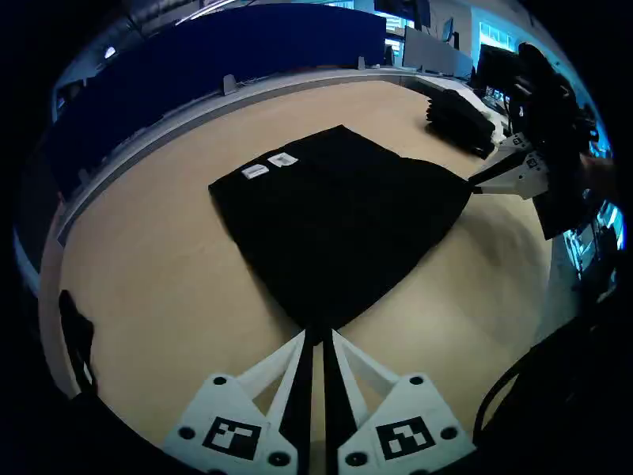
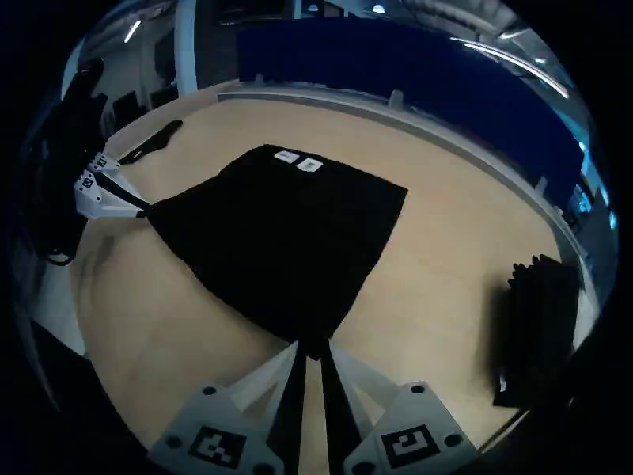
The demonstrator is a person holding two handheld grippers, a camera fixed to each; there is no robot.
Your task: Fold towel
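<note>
Black cloth on pale wood, that's basically the whole scene. Starting at the left, the left gripper (image 1: pixel 320 336) has its two white plastic fingers pinched together on one corner of the towel (image 1: pixel 340 214), with the cloth tucked between the tips. The towel lies spread across the middle of the tabletop (image 1: pixel 158 261). It's matte and soft-looking, with no pattern I can make out, and it's pulled into a sort of diamond by the two held corners. Its far edge lies flat toward the back edge of the tabletop, with two small white labels (image 1: pixel 269 165) side by side on it.

Over on the right, the right gripper (image 2: pixel 311 348) is clenched the same way on the next corner along, so the edge between the two corners is stretched taut.

Progress-wise I'd say it's early. Both corners are grabbed, but no fold has been laid over yet, and my guess is the held edge has to travel over to the labelled edge. Can't tell if it's already been doubled once.

Near the right end of the tabletop sits a neat stack of dark folded cloths (image 1: pixel 459 119), and a blue partition (image 1: pixel 237 47) runs behind the back edge.
</note>
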